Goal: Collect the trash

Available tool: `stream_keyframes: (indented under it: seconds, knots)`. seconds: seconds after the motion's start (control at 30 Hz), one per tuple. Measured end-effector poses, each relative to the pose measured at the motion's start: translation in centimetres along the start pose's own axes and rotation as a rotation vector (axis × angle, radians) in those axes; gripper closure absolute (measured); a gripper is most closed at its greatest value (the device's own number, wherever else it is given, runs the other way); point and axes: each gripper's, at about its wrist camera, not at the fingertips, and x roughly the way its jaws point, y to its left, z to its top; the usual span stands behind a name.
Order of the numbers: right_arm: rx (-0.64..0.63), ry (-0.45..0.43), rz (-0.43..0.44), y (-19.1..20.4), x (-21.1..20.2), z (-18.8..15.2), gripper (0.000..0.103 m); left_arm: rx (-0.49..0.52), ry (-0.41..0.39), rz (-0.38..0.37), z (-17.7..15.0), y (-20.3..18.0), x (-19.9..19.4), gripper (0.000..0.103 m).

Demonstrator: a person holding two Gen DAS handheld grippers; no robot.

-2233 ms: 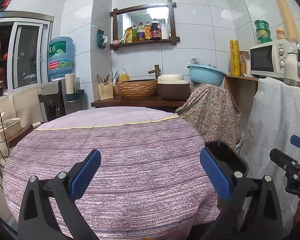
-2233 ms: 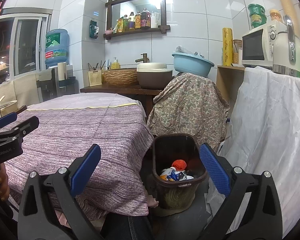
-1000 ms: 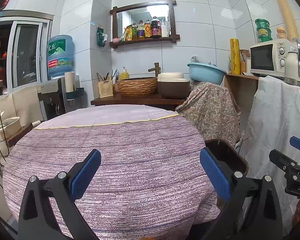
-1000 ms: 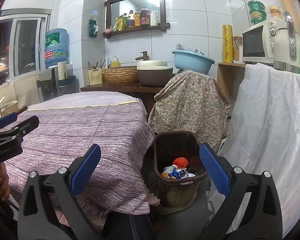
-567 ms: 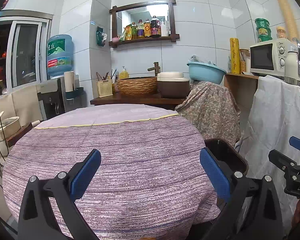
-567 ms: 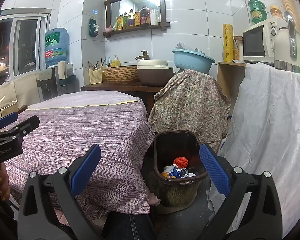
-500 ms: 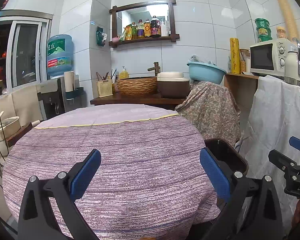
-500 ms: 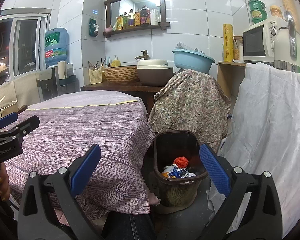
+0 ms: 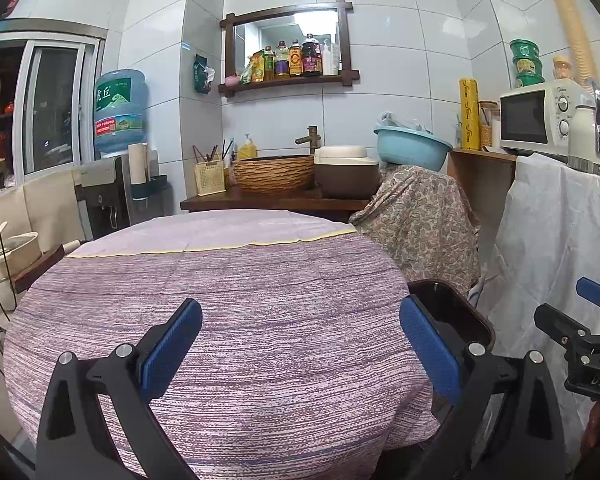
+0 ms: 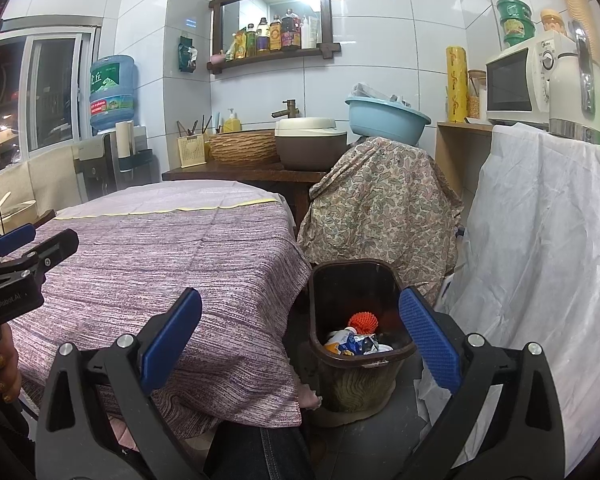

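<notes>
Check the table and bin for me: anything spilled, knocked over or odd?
Nothing stands out. The bin stands upright beside the table, with the trash inside it. No litter shows on the tablecloth or the floor in view. The left claw and right claw are open.

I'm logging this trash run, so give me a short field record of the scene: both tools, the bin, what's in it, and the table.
left tool: open, holding nothing, over the table
right tool: open, holding nothing, aimed at the bin
bin: dark brown, on the floor beside the table's right edge
bin contents: orange ball and crumpled wrappers at the bottom
table: covered with a purple striped cloth, no trash visible on it
</notes>
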Motion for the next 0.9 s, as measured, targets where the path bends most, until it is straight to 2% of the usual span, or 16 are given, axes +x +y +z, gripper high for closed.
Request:
stream_keyframes:
  seconds: [0.9]
  knots:
    - [0.003,0.0,0.0,0.07,-0.02,-0.1,0.005,0.005,-0.002,-0.002,0.05,-0.12,-0.36,0.005]
